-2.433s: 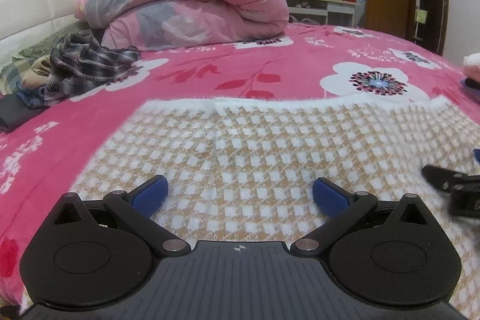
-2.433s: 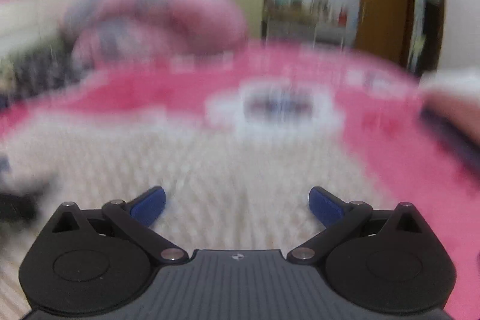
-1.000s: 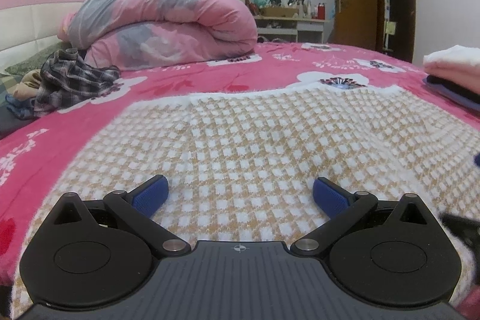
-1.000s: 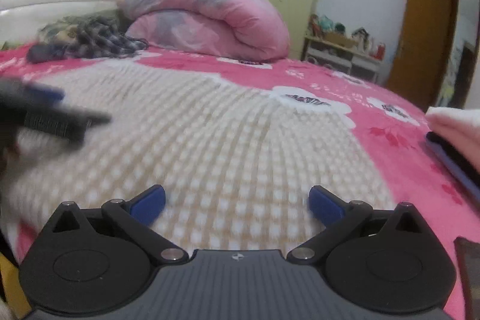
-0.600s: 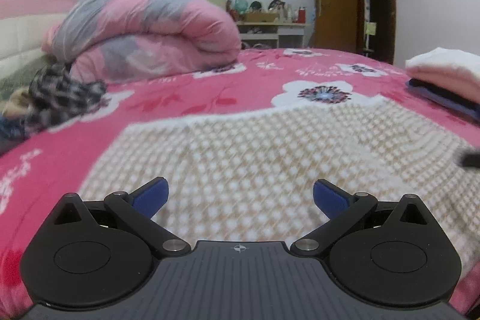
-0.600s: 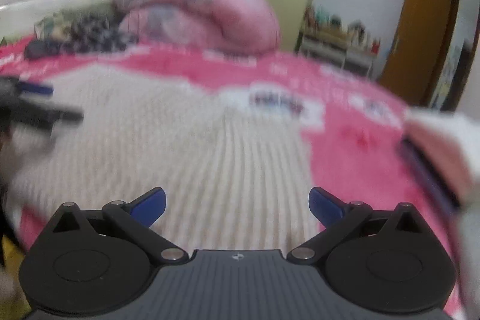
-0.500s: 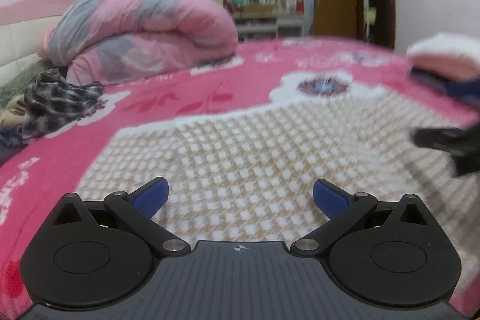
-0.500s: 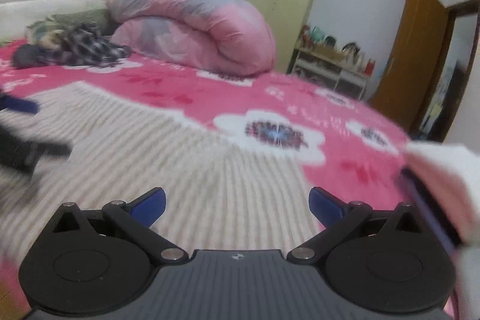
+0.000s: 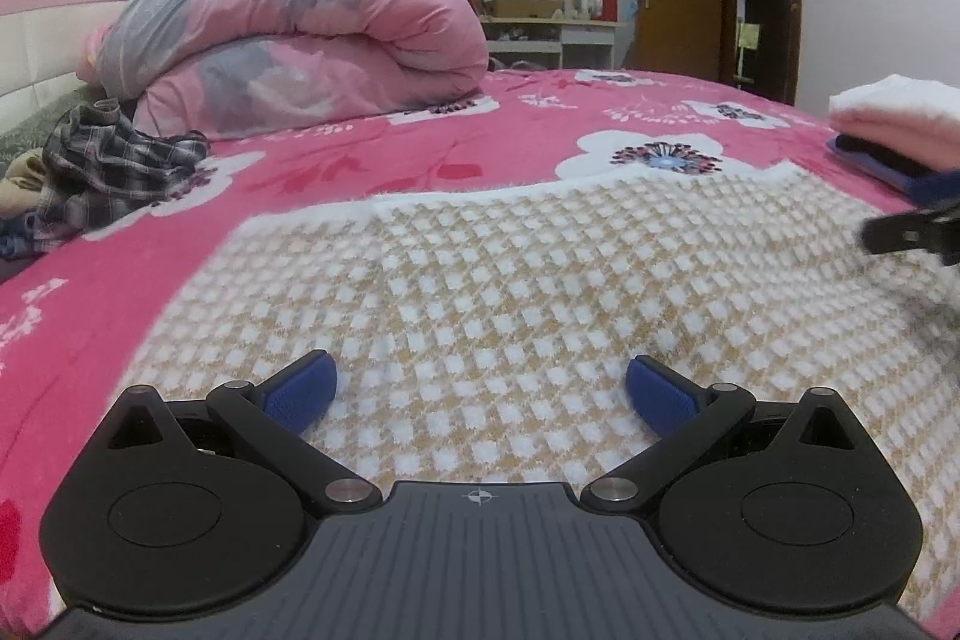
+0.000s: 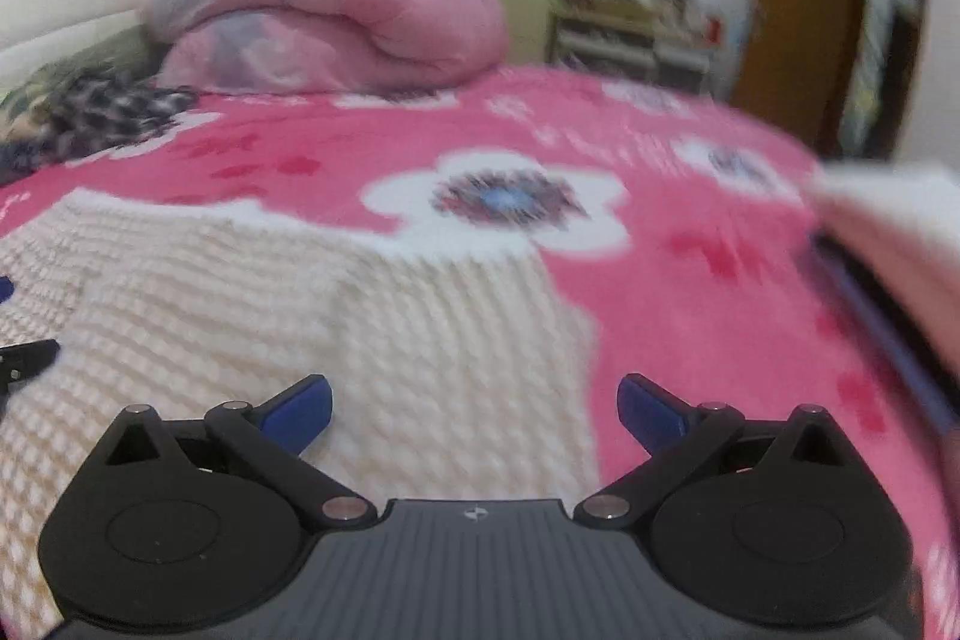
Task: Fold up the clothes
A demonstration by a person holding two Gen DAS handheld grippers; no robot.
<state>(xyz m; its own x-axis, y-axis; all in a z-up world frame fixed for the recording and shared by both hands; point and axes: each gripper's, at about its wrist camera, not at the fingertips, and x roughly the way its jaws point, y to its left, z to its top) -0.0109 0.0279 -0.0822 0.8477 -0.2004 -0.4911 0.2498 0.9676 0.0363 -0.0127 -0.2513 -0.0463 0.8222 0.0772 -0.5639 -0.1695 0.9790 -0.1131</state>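
On the pink floral bedspread (image 9: 372, 172), near the front edge of the bed, the checked beige-and-white garment (image 9: 510, 292) lies spread flat and smooth, with its white-trimmed far edge running straight across the middle of the bed. No fold line is visible in the garment, so the folding of this piece is judged to be at its start: flattening appears complete, and every fold is yet to be made. The left gripper (image 9: 477, 391) sits low over the near part of the garment with its blue pads spread wide and nothing between them. The right gripper (image 10: 474, 409) is likewise spread and empty, positioned above the garment's right edge, where the fabric meets bare bedspread; that view is motion-blurred, so contact with the fabric cannot be determined. At the right edge of the bed, a stack of folded clothes (image 9: 894, 115), white over pink over a dark blue layer, suggests that other items are already finished. Toward the left edge, near the headboard, a crumpled plaid garment (image 9: 114, 166) lies in a loose heap with other unsorted pieces and is judged to be awaiting folding. A rolled pink-and-grey duvet (image 9: 288, 40) occupies the far side of the bed. No containers are visible in either view; all clothing rests directly on the bedspread.
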